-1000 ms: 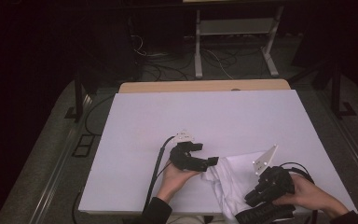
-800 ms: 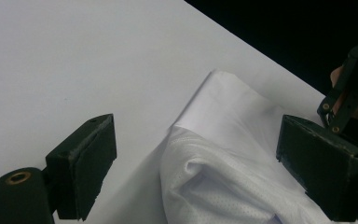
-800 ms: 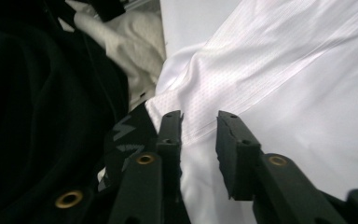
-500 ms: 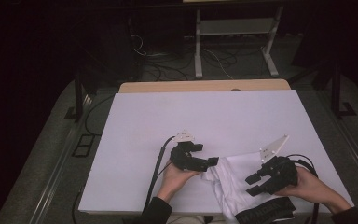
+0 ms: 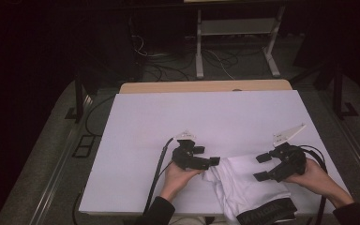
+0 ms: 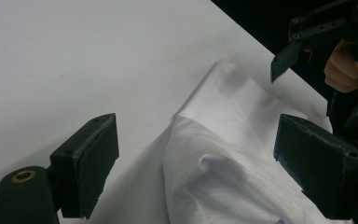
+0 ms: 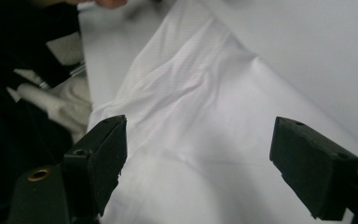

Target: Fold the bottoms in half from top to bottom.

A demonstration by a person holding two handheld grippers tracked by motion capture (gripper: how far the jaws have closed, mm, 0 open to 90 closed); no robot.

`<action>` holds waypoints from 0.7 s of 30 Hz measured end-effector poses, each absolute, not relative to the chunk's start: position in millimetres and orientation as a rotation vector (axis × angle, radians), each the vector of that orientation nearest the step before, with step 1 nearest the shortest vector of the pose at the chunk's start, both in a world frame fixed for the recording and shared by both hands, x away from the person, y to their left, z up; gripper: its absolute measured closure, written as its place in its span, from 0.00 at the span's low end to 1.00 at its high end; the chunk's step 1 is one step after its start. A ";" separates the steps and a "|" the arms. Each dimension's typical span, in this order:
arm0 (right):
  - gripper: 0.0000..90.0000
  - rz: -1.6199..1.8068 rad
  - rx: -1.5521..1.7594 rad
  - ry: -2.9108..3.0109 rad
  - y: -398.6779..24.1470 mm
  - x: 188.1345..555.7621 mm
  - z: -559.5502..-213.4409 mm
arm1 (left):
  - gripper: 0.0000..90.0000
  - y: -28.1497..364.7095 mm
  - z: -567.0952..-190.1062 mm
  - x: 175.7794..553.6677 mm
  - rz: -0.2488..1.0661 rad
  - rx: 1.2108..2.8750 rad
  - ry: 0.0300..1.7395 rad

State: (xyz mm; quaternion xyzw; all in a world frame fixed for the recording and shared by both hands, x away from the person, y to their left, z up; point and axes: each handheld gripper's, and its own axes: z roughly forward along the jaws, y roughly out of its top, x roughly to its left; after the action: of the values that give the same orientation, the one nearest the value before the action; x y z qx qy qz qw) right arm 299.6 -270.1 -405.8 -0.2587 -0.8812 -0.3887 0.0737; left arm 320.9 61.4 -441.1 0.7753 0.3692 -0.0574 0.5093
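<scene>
Rising from the table's near right corner since the earlier frame, the right gripper [image 5: 263,166] hung over the white cloth [image 5: 248,187], jaws wide apart. The left gripper [image 5: 214,161], jaws also wide, sat at the cloth's left edge, which lay at the white table's [image 5: 206,117] near edge.

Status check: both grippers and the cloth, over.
Left gripper open at the white cloth's left edge, holding nothing. Right gripper open above its right side. Cloth bunched at the table's near edge, part hanging off. Nothing in the way.
</scene>
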 end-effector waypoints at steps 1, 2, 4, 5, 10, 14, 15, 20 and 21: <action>0.20 -1.180 -0.793 -2.643 -272.6 301.5 -405.7 | 0.15 61.3 -442.1 321.9 -0.144 1.869 0.899; 0.20 -1.191 -0.811 -2.643 -275.1 303.5 -405.6 | 0.15 61.1 -443.2 322.7 -0.149 1.870 0.906; 0.20 -1.214 -0.852 -2.636 -280.2 307.4 -405.4 | 0.15 60.6 -445.1 324.2 -0.145 1.876 0.928; 0.19 -1.224 -0.871 -2.634 -282.7 309.4 -405.4 | 0.15 60.8 -446.0 324.9 -0.146 1.880 0.933; 0.19 -1.256 -0.945 -2.620 -293.9 318.2 -406.3 | 0.18 59.7 -450.2 327.2 -0.148 1.897 0.956; 0.19 -1.267 -0.998 -2.611 -300.8 323.9 -408.7 | 0.21 59.2 -453.5 329.0 -0.155 1.907 0.967; 0.19 -1.269 -1.008 -2.609 -302.3 325.3 -409.5 | 0.22 59.0 -454.3 329.3 -0.157 1.912 0.969; 0.20 -1.255 -1.070 -2.611 -310.2 332.2 -414.6 | 0.32 57.3 -458.4 330.4 -0.180 1.942 0.958; 0.21 -1.251 -1.086 -2.613 -312.0 333.6 -415.8 | 0.35 57.0 -459.2 330.5 -0.194 1.942 0.955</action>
State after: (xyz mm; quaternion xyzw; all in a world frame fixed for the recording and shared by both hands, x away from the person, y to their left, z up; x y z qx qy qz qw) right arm 333.6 -312.0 -415.8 -0.3510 -0.8443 -0.4042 0.0239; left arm 330.5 57.0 -459.2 0.7909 0.3889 -0.0789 0.4658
